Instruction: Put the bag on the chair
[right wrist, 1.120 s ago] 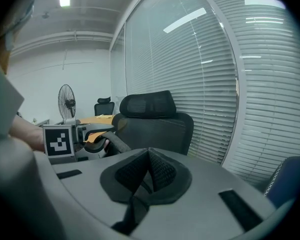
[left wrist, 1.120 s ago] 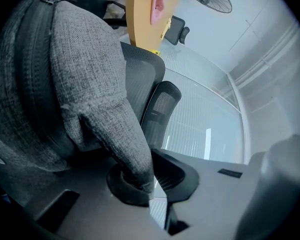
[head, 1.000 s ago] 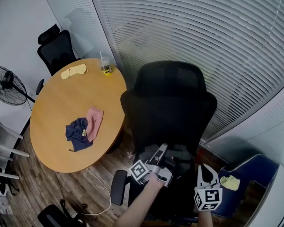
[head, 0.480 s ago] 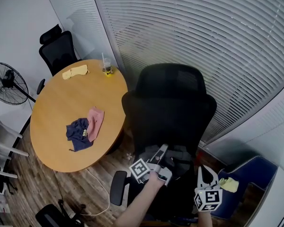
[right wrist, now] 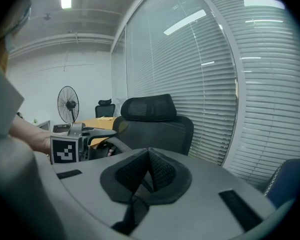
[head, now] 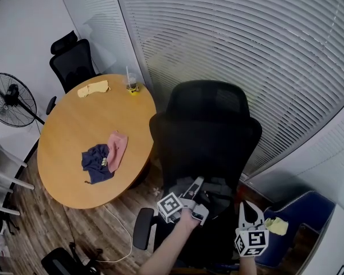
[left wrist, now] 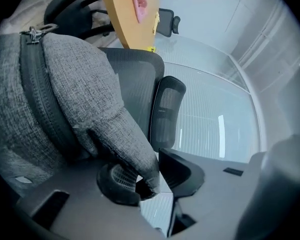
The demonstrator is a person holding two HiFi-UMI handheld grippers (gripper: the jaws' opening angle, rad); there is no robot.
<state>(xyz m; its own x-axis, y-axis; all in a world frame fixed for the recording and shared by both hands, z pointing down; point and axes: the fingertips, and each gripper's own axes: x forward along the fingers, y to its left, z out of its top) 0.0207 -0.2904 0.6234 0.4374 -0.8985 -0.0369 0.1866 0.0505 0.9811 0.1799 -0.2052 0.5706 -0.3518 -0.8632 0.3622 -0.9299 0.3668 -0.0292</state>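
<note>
Black mesh office chair fills centre. Grey woven fabric bag lies on its seat, 6 o'clock of the backrest. It looks soft, floppy and probably light; the zipper seam looks the firmest hold. Left hand-held gripper jaws opening, fabric corner loose between them. Right hand-held gripper jaws together, empty, 5 o'clock.

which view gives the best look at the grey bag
The left gripper view: the grey bag fills its left side, zipper and weave clear, one corner between the opening fingers. The head view shows only a grey sliver of it on the chair. The right gripper view does not show it clearly.
</note>
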